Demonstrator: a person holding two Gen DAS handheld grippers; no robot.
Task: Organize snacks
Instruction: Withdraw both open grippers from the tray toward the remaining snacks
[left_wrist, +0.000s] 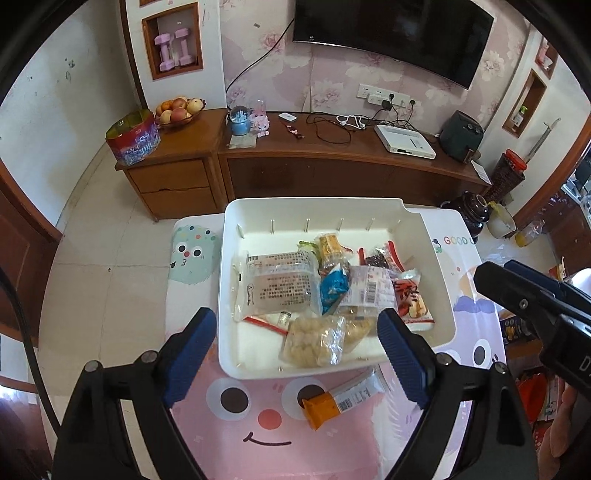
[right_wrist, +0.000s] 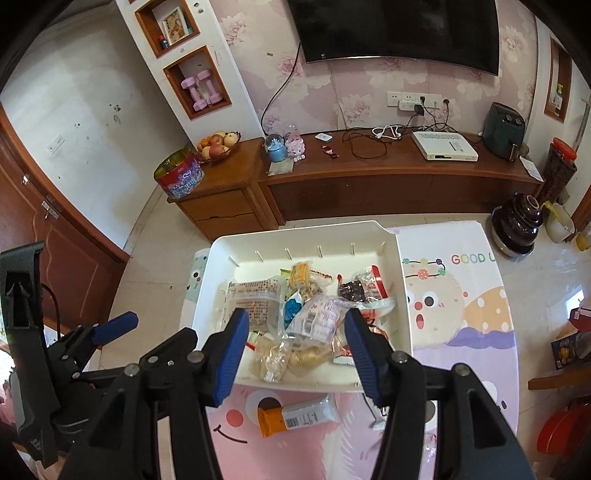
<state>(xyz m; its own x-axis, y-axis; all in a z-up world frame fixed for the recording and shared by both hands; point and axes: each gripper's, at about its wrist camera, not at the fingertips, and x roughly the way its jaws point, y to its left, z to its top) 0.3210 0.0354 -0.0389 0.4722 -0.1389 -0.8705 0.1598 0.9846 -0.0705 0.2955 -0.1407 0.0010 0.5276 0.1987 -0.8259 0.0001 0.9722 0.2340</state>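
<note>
Left wrist view: left gripper jaws spread wide, empty, above the near rim of the white rectangular plastic tray heaped with packaged snacks. Orange-and-clear wrapped snack bar lies outside the tray on the pink cartoon-face mat.

Right wrist view: right gripper likewise parted, empty, above the tray; bar on the mat.

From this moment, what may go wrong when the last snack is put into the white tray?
1. The orange snack bar lies flat on the mat, close against the white tray; fingers that come down on it may bump the tray wall and push the tray.
2. The tray already holds a loose heap, with the puffed snack bag near the front rim, so another packet may slide out.
3. Both the left gripper and the right gripper are open and near together; they may collide.
</note>
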